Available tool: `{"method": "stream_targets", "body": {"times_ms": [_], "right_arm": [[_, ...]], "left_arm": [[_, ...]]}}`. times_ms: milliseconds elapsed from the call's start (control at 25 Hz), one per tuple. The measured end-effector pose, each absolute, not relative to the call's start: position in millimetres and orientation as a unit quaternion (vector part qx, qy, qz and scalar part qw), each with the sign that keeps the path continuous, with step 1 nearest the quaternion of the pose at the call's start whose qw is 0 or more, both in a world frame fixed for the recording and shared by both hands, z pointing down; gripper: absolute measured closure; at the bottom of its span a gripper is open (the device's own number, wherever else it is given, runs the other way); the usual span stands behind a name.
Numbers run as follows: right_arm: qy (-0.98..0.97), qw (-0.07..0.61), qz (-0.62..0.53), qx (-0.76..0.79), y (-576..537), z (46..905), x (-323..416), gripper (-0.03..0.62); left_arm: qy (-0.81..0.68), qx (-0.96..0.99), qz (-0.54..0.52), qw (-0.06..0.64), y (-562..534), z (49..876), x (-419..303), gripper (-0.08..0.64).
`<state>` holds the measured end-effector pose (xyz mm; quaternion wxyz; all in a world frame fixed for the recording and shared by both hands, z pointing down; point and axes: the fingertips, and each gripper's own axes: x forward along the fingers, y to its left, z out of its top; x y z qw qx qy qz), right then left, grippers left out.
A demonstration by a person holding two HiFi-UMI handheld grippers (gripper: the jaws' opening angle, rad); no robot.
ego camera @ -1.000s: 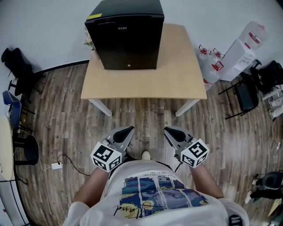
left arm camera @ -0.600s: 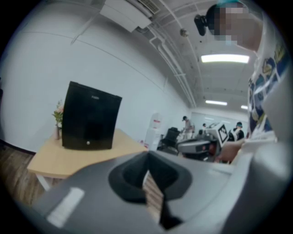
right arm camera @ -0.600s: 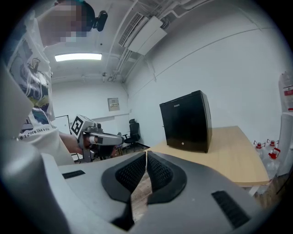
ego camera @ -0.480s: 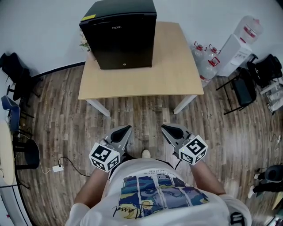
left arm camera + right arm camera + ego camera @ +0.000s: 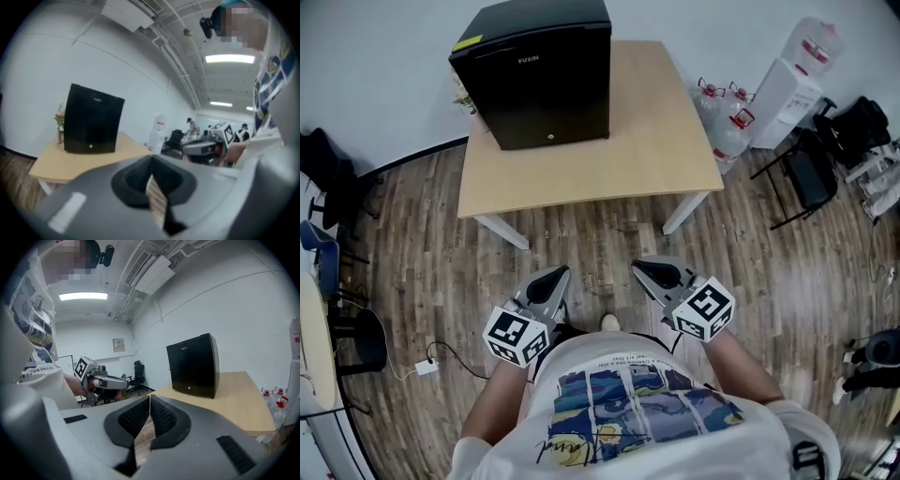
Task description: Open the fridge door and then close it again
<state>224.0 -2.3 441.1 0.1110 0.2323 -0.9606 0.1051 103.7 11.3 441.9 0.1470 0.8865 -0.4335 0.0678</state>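
Observation:
A black mini fridge stands with its door closed at the back left of a light wooden table. It also shows in the left gripper view as the fridge and in the right gripper view as the fridge. My left gripper and right gripper hang side by side close to my body, over the floor and well short of the table. Both are shut with nothing between the jaws. The left gripper and the right gripper point roughly toward the fridge.
A water dispenser and water bottles stand right of the table, with dark chairs beyond. More chairs line the left wall. A power strip with a cable lies on the wood floor. A small plant sits behind the fridge.
The head view has swung, so the fridge and table now sit further left and tilted in the picture. Both grippers stay shut in front of my body.

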Motion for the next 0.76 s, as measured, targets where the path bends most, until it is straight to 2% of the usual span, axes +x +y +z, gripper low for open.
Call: {"method": "stream_targets", "body": {"times_ms": [760], "right_arm": [[-0.959, 0.111, 0.13, 0.224, -13.2, 461.6, 238.8, 0.575]], "left_arm": [[-0.422, 0.889, 0.108, 0.142, 5.8, 451.0, 130.7, 0.551]]}}
